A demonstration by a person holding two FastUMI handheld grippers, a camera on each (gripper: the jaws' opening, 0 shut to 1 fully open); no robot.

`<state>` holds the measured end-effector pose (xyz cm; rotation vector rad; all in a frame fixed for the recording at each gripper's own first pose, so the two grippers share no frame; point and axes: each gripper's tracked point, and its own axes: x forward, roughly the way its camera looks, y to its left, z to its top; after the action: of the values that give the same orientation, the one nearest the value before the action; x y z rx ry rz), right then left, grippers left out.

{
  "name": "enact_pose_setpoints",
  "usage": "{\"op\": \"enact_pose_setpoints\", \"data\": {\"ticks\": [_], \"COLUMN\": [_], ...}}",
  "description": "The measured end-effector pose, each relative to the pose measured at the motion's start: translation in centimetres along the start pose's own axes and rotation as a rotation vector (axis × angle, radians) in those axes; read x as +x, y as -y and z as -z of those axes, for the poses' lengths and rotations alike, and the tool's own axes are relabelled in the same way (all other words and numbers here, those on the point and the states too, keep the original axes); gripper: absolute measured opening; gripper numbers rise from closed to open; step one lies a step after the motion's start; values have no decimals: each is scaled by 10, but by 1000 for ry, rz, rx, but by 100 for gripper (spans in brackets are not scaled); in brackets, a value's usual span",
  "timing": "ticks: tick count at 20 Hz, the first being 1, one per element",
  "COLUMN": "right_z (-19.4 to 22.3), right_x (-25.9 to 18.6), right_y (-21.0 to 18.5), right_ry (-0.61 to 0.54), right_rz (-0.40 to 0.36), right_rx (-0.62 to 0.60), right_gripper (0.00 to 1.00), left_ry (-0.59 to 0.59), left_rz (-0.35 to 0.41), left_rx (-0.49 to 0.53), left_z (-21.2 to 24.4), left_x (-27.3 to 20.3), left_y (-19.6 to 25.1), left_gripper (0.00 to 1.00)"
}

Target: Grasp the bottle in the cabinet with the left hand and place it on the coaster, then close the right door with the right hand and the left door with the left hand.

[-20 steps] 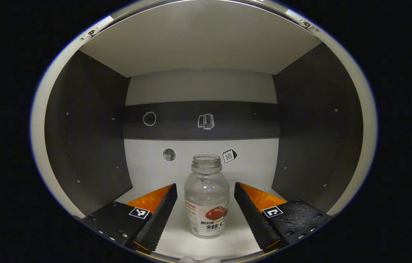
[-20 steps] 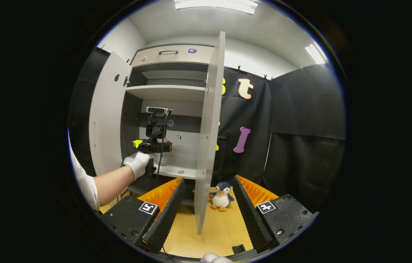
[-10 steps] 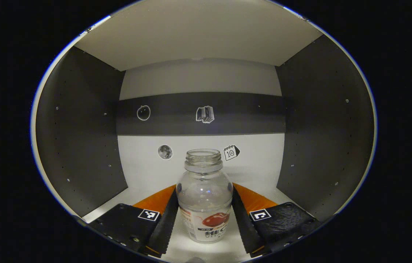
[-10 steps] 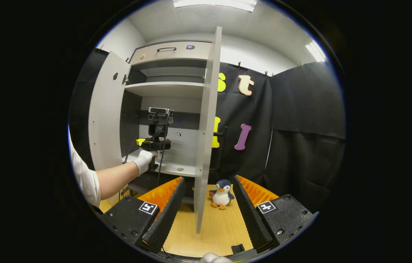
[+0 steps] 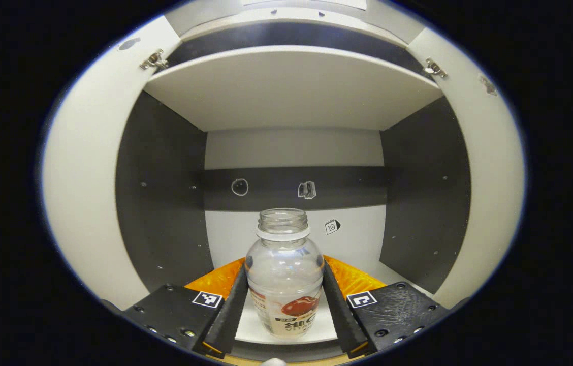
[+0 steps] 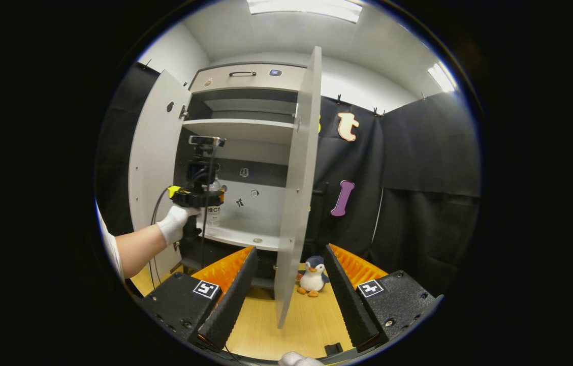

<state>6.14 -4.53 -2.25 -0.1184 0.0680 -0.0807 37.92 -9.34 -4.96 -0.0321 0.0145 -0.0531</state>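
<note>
Bottle (image 5: 284,274): clear, uncapped, labelled low on the body, upright between the fingers of our left gripper (image 5: 284,305). Both fingers press its sides, so we count it gripped. It sits at the front edge of the cabinet shelf (image 5: 286,330), or just off it; we cannot tell whether its base touches.

Left gripper, far view (image 6: 197,195): held by a gloved hand (image 6: 174,223) at the cabinet mouth, level, which we judge keeps the open neck upright for carrying out.

Right gripper (image 6: 286,300): fingers spread wide, holding nothing, low over the desk (image 6: 301,325), facing the right door (image 6: 296,188) edge-on; we judge it waits for its turn.

Left door (image 6: 157,168): swung wide open.

Penguin toy (image 6: 312,277): on the desk beyond the right door.

Coaster: not located.
</note>
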Motion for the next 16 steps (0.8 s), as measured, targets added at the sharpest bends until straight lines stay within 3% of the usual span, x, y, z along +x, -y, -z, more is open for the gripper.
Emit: {"op": "enact_pose_setpoints", "data": {"ticks": [6,14,15,16], "right_z": [2,15,19,21], "right_x": [-12,-34,-35,-38], "right_y": [-19,-17,-15,-12], "right_ry": [4,-25,-39,-47], "right_rz": [-34,-20,-16,-14], "right_rx": [7,2,-2,0], "right_gripper": [82,81,81,82], "left_ry": [17,-18,-24,-24], "left_rz": [41,71,84,96], "left_rx": [4,22,17,18], "left_z": [-4,65,76,85], "left_x": [-84,-173,-182,-192], "left_y": [-6,16,21,26], "left_gripper": [74,74,77,74]}}
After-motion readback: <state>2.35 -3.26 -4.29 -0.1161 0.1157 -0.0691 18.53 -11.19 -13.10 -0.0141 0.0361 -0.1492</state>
